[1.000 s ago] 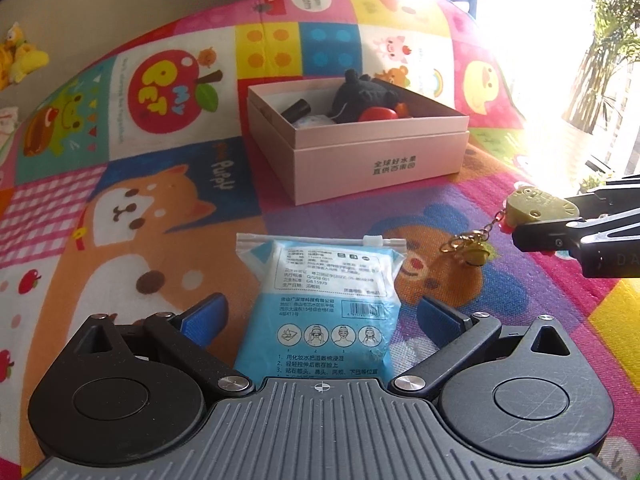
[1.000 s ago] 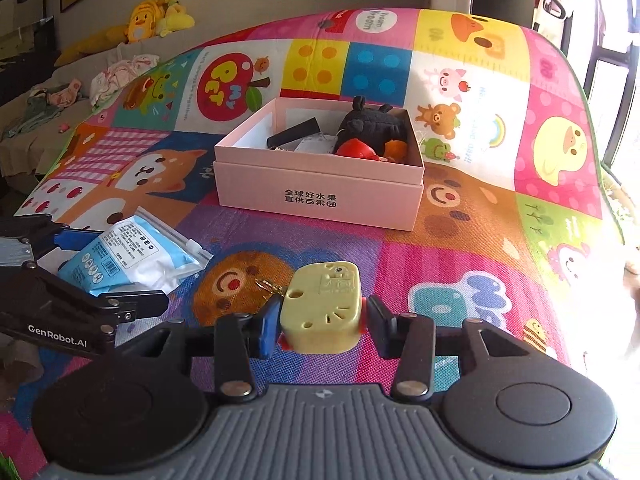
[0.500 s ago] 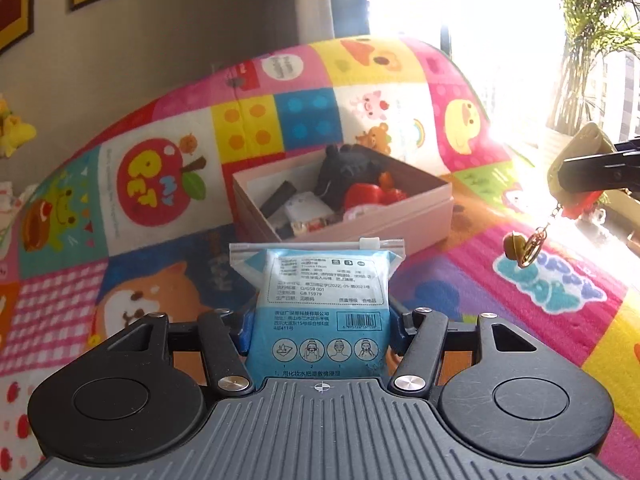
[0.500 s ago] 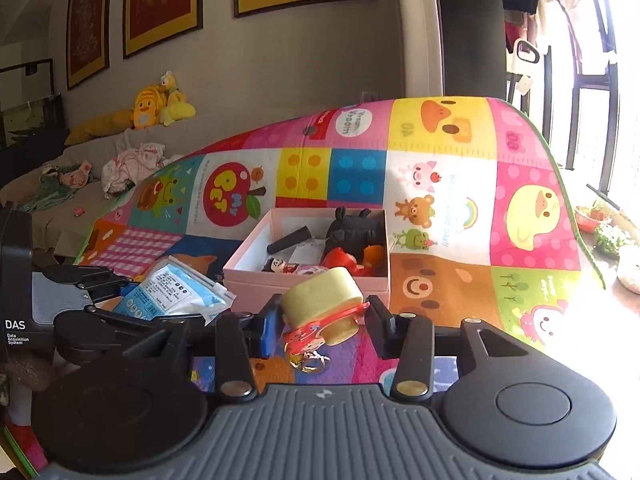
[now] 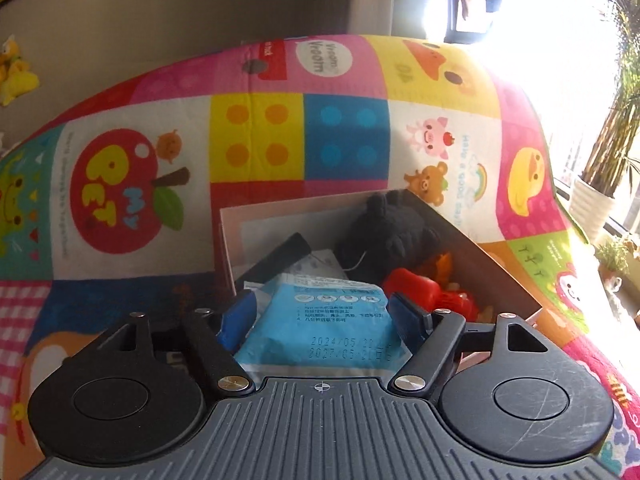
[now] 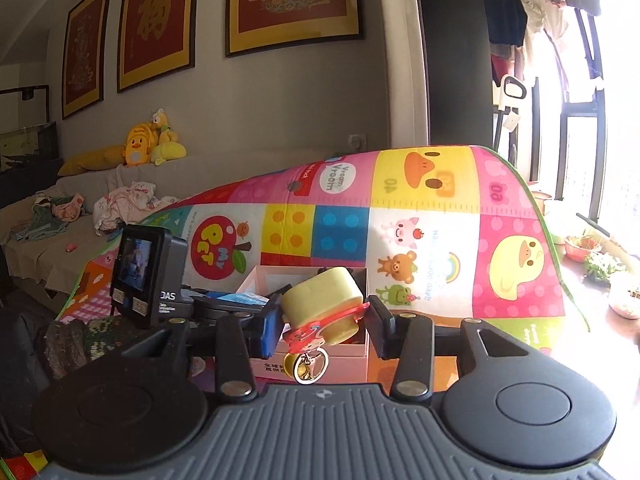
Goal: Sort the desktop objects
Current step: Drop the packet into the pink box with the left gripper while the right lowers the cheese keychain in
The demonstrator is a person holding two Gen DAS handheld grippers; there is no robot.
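Now the flat blue plastic mask packet [image 5: 320,320] lies over the pink cardboard box [image 5: 496,276], long axis along the left tongs [image 5: 320,312], whose jaws have just been opening, pads apart from it. Right tongs [image 6: 322,312], tilted slightly downward, clamp the tilted pale-yellow keychain charm [image 6: 320,296].

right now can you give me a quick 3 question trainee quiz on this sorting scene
1. True or false: the right gripper grips a yellow keychain toy.
2. The blue wipes pack lies: A) on the mat, B) in the pink box, C) on the sofa?
3. Fill in: the left gripper's jaws stand ____ of the pack's sides.

Key: 1 true; 2 B; 3 clear.
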